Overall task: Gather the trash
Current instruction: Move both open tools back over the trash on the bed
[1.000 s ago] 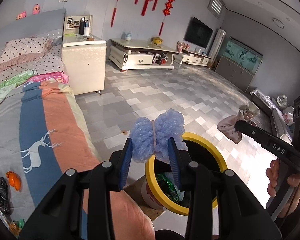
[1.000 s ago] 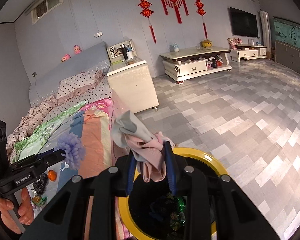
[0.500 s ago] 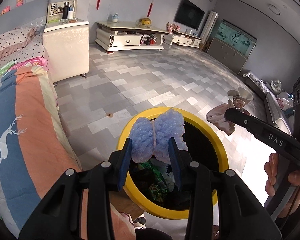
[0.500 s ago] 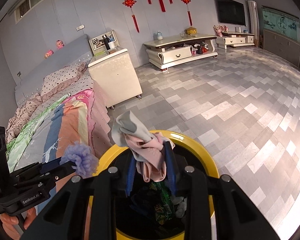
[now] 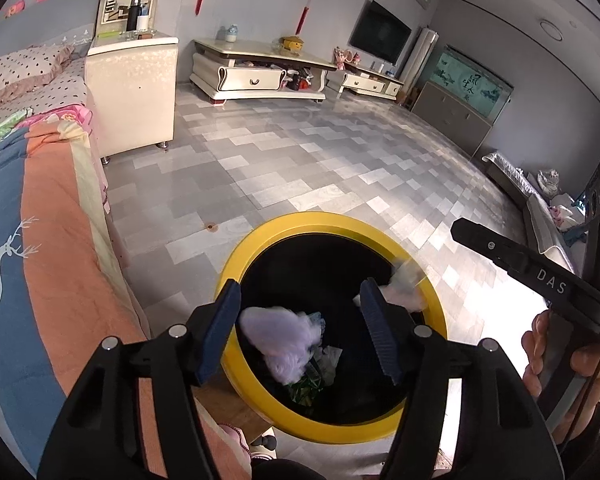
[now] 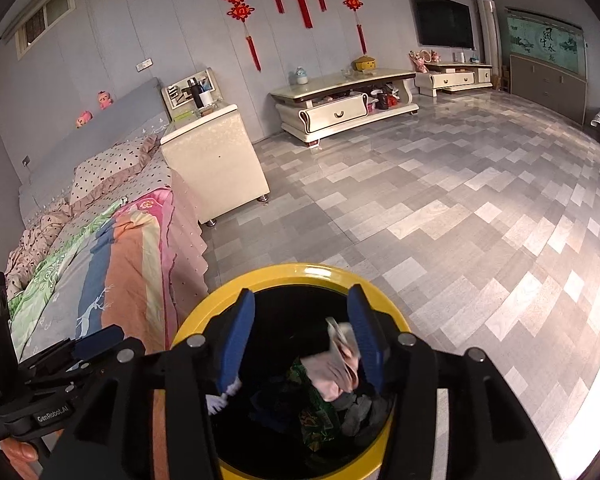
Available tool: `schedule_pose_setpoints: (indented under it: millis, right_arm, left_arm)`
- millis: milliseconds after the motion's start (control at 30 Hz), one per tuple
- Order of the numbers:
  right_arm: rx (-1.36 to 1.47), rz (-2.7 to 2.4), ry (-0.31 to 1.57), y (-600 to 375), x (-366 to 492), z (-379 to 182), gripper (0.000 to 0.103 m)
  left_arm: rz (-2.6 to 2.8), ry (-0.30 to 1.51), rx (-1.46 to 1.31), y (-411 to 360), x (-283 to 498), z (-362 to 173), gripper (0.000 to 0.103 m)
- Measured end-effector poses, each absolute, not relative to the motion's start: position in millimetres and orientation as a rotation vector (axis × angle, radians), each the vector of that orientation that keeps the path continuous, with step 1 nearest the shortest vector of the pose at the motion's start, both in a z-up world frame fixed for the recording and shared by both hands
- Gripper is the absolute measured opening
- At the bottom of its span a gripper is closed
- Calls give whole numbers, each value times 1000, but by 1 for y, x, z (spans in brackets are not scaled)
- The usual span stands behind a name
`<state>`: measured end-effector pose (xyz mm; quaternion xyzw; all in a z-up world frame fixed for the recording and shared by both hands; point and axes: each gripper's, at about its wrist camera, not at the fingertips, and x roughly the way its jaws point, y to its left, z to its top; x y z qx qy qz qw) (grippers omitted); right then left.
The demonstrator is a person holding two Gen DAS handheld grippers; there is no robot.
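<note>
Low in both frames, the left gripper (image 5: 300, 332) and right gripper (image 6: 302, 340) hang spread above the yellow-rimmed bin (image 5: 256, 240), the lilac puff (image 5: 284, 340) and pink cloth (image 6: 336, 368) loose between their fingers, inside its mouth.

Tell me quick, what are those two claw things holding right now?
Left gripper: open, holding nothing; purple puff dropping into the bin.
Right gripper: open, holding nothing; pink cloth falling by one finger.
</note>
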<state>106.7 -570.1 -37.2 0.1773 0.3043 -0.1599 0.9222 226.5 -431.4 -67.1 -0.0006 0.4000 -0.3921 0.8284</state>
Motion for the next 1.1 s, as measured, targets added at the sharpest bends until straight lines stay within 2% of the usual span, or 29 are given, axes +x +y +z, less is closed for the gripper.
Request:
schedule_pose_setpoints:
  millis: [67, 233, 433, 767, 900, 1100]
  right_arm:
    - [365, -329, 622, -569, 105, -35, 47]
    - [346, -309, 612, -558, 103, -31, 55]
    - [325, -245, 614, -530, 109, -29, 59]
    - [258, -115, 597, -459, 127, -8, 61]
    - [247, -48, 588, -427, 138, 0, 65]
    - [213, 50, 590, -372, 163, 3, 67]
  left_arm:
    - [-820, 840, -6, -426, 226, -66, 71]
    - [-757, 806, -14, -403, 225, -61, 84]
    - [-668, 768, -7, -352, 225, -55, 87]
    - [-508, 729, -29, -249, 234, -44, 88]
    - [-434, 724, -42, -203, 237, -43, 88]
    - [-311, 735, -66, -128, 235, -51, 88]
